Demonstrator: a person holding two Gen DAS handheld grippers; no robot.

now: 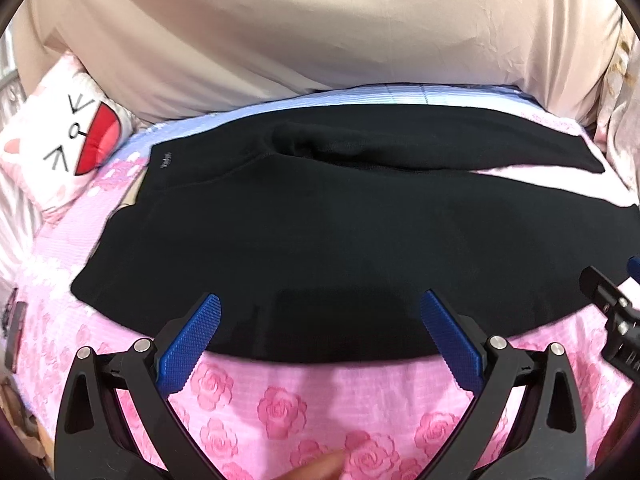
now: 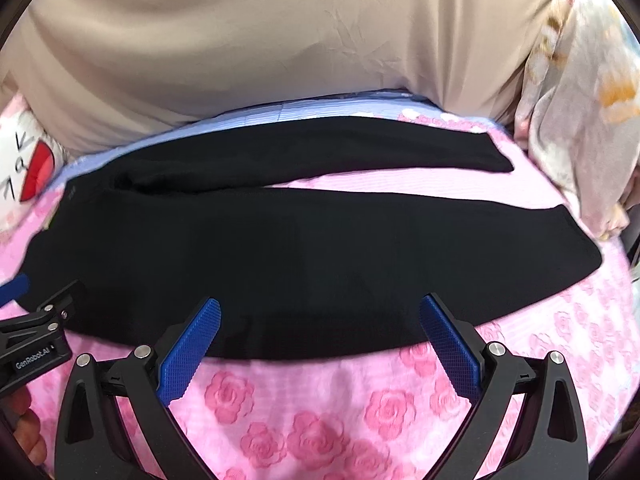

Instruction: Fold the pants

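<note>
**Both grippers open at the near hem of the pants**

I see black pants spread flat across a bed covered by a pink rose-print sheet, lying lengthwise along the bed's near edge. The two legs split toward the right, with a wedge of pink showing between them; the waistband end sits at the left, near a white cushion with a cartoon face.

My left gripper hangs with its blue pads spread wide apart, tips over the near edge of the fabric and gripping nothing. My right gripper is likewise spread wide, its tips over the same near edge further toward the leg ends, holding nothing. Whether either pad touches the cloth I can't quite tell, the fisheye blurs it.

Along the bed's far edge a beige cloth fills the view, and a pale floral fabric bunches at the far right corner.
</note>
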